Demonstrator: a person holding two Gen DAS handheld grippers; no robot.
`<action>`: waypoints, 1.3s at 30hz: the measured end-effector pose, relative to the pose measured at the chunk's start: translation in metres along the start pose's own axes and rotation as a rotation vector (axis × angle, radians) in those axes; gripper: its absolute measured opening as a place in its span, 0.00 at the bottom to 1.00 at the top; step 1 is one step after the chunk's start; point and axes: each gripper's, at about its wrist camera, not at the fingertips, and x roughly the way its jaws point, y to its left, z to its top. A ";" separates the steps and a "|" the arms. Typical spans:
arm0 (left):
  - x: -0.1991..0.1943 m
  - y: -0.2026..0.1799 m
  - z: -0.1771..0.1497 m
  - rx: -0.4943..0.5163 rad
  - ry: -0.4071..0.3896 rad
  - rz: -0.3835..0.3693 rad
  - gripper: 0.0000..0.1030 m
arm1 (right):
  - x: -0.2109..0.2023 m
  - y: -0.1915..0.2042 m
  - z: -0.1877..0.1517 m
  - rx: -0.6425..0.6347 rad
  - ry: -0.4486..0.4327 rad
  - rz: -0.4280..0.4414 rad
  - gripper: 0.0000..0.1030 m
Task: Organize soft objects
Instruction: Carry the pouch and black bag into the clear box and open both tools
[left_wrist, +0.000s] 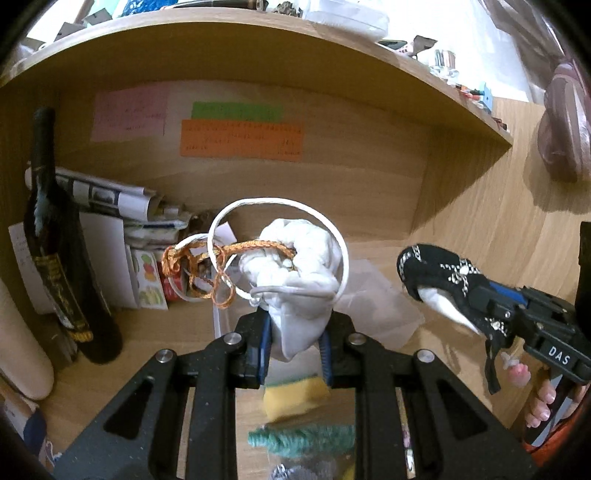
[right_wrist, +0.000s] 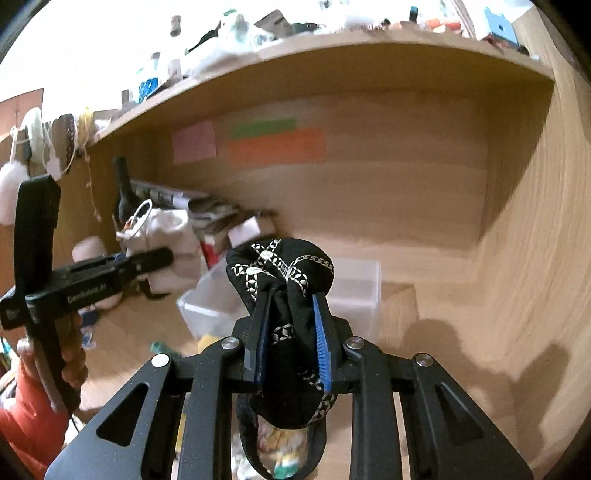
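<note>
My left gripper (left_wrist: 295, 332) is shut on a white cloth pouch (left_wrist: 299, 273) with white cord loops and an orange braided cord (left_wrist: 207, 266), held above the desk. My right gripper (right_wrist: 291, 332) is shut on a black pouch with silver chain print (right_wrist: 280, 269), also held in the air. The black pouch shows at the right of the left wrist view (left_wrist: 439, 277). The white pouch shows at the left of the right wrist view (right_wrist: 166, 236). A yellow sponge (left_wrist: 295, 398) and green yarn (left_wrist: 303, 435) lie below my left gripper.
A clear plastic box (right_wrist: 354, 288) stands on the desk under the shelf. A dark wine bottle (left_wrist: 62, 258), rolled papers (left_wrist: 110, 199) and sticker sheets stand at the back left. Coloured notes (left_wrist: 240, 136) are on the back wall. A cluttered shelf (left_wrist: 258, 48) hangs overhead.
</note>
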 end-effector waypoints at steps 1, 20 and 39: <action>0.002 0.000 0.002 0.002 0.001 0.005 0.21 | -0.001 0.001 0.002 -0.003 -0.008 -0.003 0.19; 0.095 0.019 0.004 -0.009 0.240 0.031 0.21 | 0.104 -0.007 0.037 -0.041 0.115 -0.053 0.19; 0.142 0.017 -0.013 0.015 0.426 0.034 0.23 | 0.181 -0.019 0.001 -0.070 0.423 -0.002 0.25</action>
